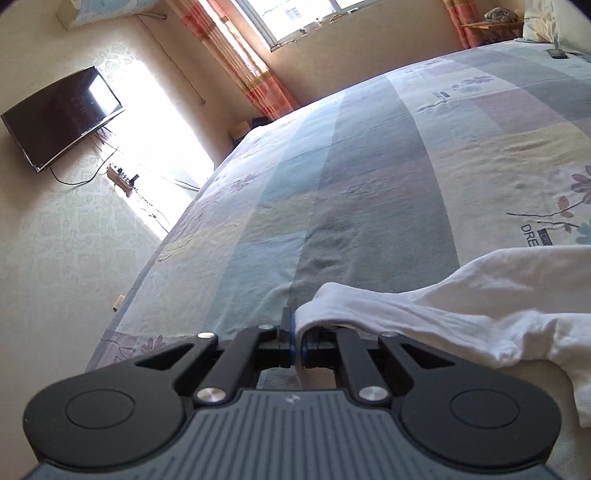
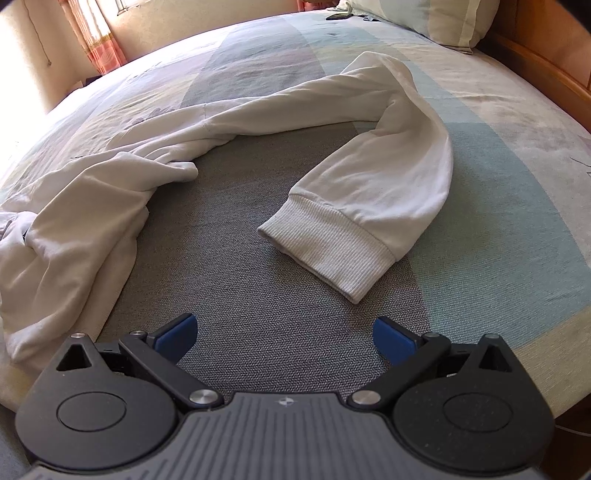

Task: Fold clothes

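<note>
Left wrist view shows the left gripper (image 1: 297,341) with its blue-padded jaws pinched together on an edge of the white cotton sweatshirt (image 1: 461,314), which drapes away to the right over the pastel patchwork bedspread (image 1: 332,192). Beyond the bed, a black flat-screen television (image 1: 61,118) hangs on the pale wall, with a white power strip (image 1: 120,179) below it and orange checked curtains (image 1: 236,51) beside the window.

Right wrist view shows the right gripper (image 2: 284,338) with its jaws spread wide and holding nothing, hovering over a grey stripe of the bedspread (image 2: 258,295). The sweatshirt (image 2: 258,107) lies crumpled across the bed, its body bunched to the left. One long sleeve curves round toward the gripper, and its ribbed cuff (image 2: 325,243) rests flat just ahead of the fingertips, apart from them. A pale pillow (image 2: 424,18) sits at the far end.
</note>
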Tool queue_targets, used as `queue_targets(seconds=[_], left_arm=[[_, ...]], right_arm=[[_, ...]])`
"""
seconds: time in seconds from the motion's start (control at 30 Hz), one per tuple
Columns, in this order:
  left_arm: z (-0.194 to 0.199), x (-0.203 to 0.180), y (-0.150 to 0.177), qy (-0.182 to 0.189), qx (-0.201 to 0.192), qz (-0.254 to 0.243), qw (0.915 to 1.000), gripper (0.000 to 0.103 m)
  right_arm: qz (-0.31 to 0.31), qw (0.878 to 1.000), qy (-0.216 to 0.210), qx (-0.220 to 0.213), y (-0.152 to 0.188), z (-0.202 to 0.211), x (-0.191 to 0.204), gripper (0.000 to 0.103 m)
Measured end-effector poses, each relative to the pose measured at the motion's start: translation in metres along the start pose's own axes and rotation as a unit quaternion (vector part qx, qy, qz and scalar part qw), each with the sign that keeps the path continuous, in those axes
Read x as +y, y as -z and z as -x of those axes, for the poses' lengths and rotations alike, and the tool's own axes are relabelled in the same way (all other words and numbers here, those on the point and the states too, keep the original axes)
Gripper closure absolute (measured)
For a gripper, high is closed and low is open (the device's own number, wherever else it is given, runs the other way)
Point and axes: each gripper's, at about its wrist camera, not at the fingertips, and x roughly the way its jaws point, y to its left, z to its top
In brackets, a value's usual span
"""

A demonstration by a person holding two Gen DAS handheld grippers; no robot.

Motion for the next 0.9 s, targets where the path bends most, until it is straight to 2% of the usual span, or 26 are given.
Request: queue_targets(seconds=[0.13,0.27,0.37,0.47,0.53,0.6,0.7,0.83,0.9], left_arm=[[0.010,-0.043,0.016,0.096,0.003,-0.037,0.9946,0.096],[0.011,-0.075,0.036,0.192,0.022,-0.043,0.9802,0.095],[0.014,-0.089,0.048,0.234,0.027,-0.053,0.9705,0.094],[0.021,-0.085,0.059,0.256,0.030,-0.034,0.9656,0.092],[0.029,-0.072,0.068,0.265,0.027,-0.011,0.9638,0.081],[0.037,-0.059,0.077,0.268,0.019,0.007,0.9632,0.062],[0.051,-0.040,0.095,0.258,0.003,0.021,0.9658,0.055],[0.054,-0.031,0.117,0.181,-0.016,-0.013,0.9833,0.050],[0.045,-0.030,0.126,0.144,-0.016,-0.034,0.9888,0.050]], right_arm=[[0.002,1.000,0.004,0.003,0.000,-0.002,0.003,0.000],[0.007,1.000,0.003,0.005,0.000,-0.003,0.006,0.000],[0.011,1.000,0.002,0.006,0.000,-0.003,0.008,0.000],[0.011,1.000,0.002,0.006,0.001,-0.002,0.008,0.000],[0.009,1.000,0.001,0.006,0.001,-0.002,0.007,0.000],[0.010,1.000,0.003,0.007,0.001,-0.003,0.007,0.000],[0.013,1.000,0.005,0.007,0.001,-0.004,0.009,0.000],[0.019,1.000,0.009,0.007,0.001,-0.006,0.013,0.000],[0.023,1.000,0.010,0.009,0.001,-0.007,0.016,0.000]])
